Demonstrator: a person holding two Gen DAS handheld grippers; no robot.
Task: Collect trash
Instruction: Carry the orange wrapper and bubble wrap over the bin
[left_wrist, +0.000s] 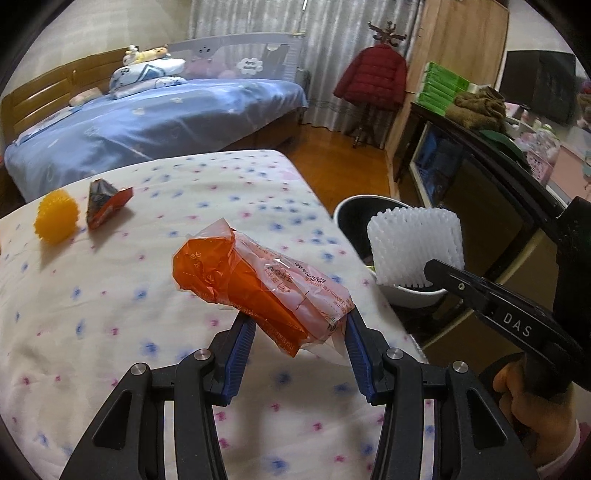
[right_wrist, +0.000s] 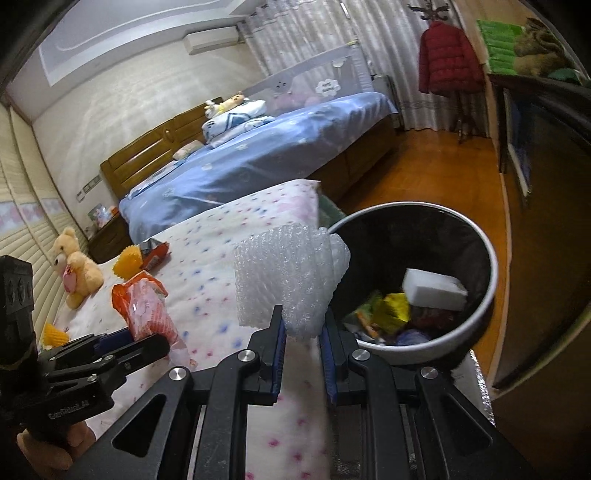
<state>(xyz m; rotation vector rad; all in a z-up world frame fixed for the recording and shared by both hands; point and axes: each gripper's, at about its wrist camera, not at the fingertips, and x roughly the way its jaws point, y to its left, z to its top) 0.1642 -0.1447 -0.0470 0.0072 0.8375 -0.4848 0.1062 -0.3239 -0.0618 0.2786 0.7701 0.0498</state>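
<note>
While the right gripper (right_wrist: 301, 325) is clamping a white foam-net sleeve (right_wrist: 288, 280) just beside the rim of the round black-lined trash bin (right_wrist: 489, 291), the left gripper (left_wrist: 299, 321) is pinching a crinkled orange plastic wrapper (left_wrist: 255, 284) above the flower-print quilt (left_wrist: 110, 314). Only the right wrist view is showing litter lying inside the bin, which is standing off the quilt's edge over open wooden floor (right_wrist: 424, 177).

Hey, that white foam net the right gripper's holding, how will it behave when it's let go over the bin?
The white foam net looks light and squashy, pinched in the right gripper. Open mesh suggests it may drift or cling. It hangs beside the bin rim, so it might miss.
</note>
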